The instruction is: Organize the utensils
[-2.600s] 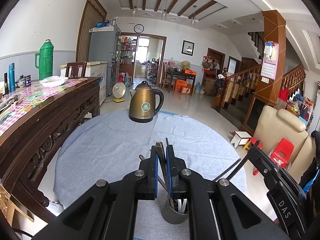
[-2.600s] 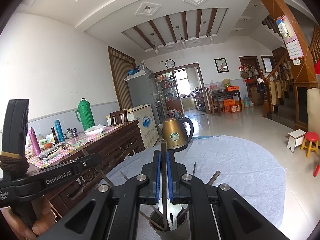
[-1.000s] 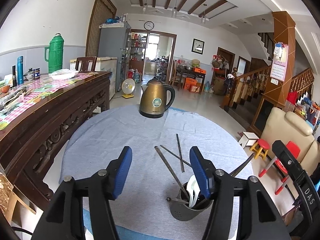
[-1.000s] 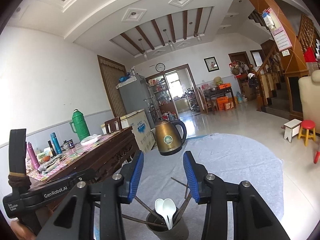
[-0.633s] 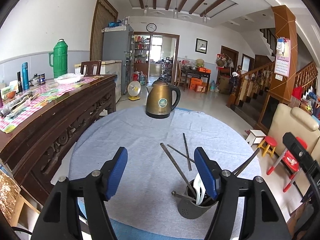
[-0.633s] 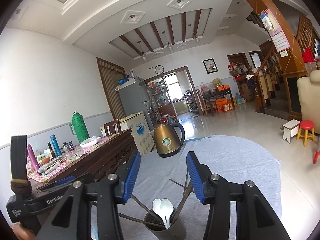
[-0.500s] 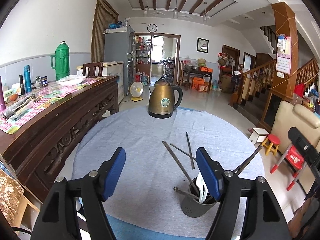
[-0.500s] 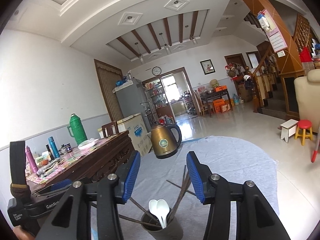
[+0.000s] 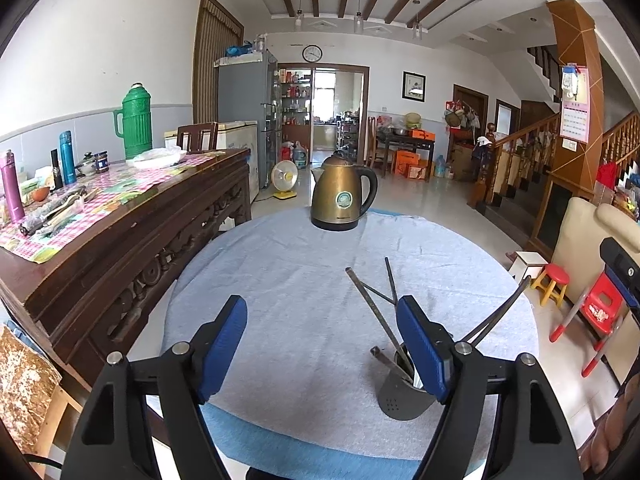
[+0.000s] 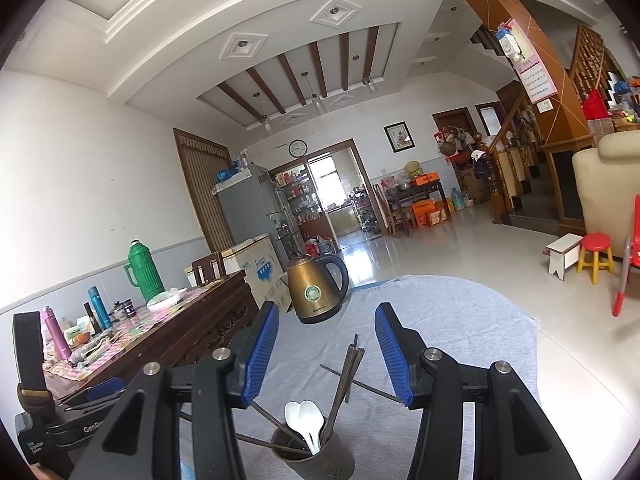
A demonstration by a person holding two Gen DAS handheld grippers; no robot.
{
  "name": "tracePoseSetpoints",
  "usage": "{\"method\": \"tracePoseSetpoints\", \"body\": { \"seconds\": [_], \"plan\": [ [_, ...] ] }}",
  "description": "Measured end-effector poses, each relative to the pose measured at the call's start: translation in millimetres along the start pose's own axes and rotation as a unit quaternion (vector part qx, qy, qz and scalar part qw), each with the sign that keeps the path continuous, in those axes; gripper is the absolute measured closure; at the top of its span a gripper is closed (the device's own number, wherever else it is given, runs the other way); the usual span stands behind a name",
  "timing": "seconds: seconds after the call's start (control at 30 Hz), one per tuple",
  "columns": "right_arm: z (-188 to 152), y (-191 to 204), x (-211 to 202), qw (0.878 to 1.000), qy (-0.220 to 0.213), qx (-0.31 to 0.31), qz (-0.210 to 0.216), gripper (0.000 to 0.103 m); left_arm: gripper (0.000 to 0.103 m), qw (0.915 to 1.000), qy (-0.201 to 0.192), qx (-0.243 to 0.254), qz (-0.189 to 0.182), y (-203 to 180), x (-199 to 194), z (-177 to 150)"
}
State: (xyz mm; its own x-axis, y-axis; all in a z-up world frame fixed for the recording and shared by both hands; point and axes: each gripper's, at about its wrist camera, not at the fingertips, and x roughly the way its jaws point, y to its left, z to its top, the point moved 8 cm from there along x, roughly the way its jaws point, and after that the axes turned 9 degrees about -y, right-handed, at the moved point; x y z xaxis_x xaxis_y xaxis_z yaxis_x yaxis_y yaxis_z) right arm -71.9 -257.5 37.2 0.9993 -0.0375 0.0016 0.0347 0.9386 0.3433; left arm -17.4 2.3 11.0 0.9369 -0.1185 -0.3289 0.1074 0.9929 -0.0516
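Observation:
A grey utensil cup point(image 9: 400, 398) stands on the round table's blue-grey cloth point(image 9: 304, 280), near the front right. Several dark chopsticks point(image 9: 370, 306) stick out of it at angles. In the right wrist view the cup point(image 10: 320, 460) also holds two white spoons point(image 10: 306, 418) and chopsticks point(image 10: 346, 372). My left gripper point(image 9: 320, 352) is open and empty, left of and above the cup. My right gripper point(image 10: 326, 354) is open and empty, above the cup. The left gripper's body point(image 10: 60, 428) shows at the lower left of the right wrist view.
A bronze electric kettle point(image 9: 342, 196) stands at the table's far edge. A dark wooden sideboard point(image 9: 120, 232) with a green thermos point(image 9: 136, 122) and bottles runs along the left. A cream armchair point(image 9: 592, 236) and red stools point(image 9: 554, 284) stand to the right.
Both grippers were shut on chopsticks over the cup, then opened and let them drop in. Since then both have drawn back and up from the cup.

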Motion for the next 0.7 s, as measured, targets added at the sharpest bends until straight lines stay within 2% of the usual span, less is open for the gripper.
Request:
{"method": "tracePoseSetpoints", "body": {
  "seconds": [0.33, 0.47, 0.7],
  "plan": [
    [10, 6, -25, 1.000, -0.004, 0.001, 0.008, 0.046, 0.023, 0.9997, 0.003, 0.021, 0.014, 10, -33, -7],
    [12, 7, -38, 1.000, -0.003, -0.005, 0.008, 0.042, 0.021, 0.9993, -0.002, 0.037, 0.012, 10, -46, -11],
    [5, -6, -48, 1.000, 0.007, -0.014, -0.015, 0.041, 0.020, 0.9981, 0.002, 0.059, 0.015, 11, -48, -17]
  ]
}}
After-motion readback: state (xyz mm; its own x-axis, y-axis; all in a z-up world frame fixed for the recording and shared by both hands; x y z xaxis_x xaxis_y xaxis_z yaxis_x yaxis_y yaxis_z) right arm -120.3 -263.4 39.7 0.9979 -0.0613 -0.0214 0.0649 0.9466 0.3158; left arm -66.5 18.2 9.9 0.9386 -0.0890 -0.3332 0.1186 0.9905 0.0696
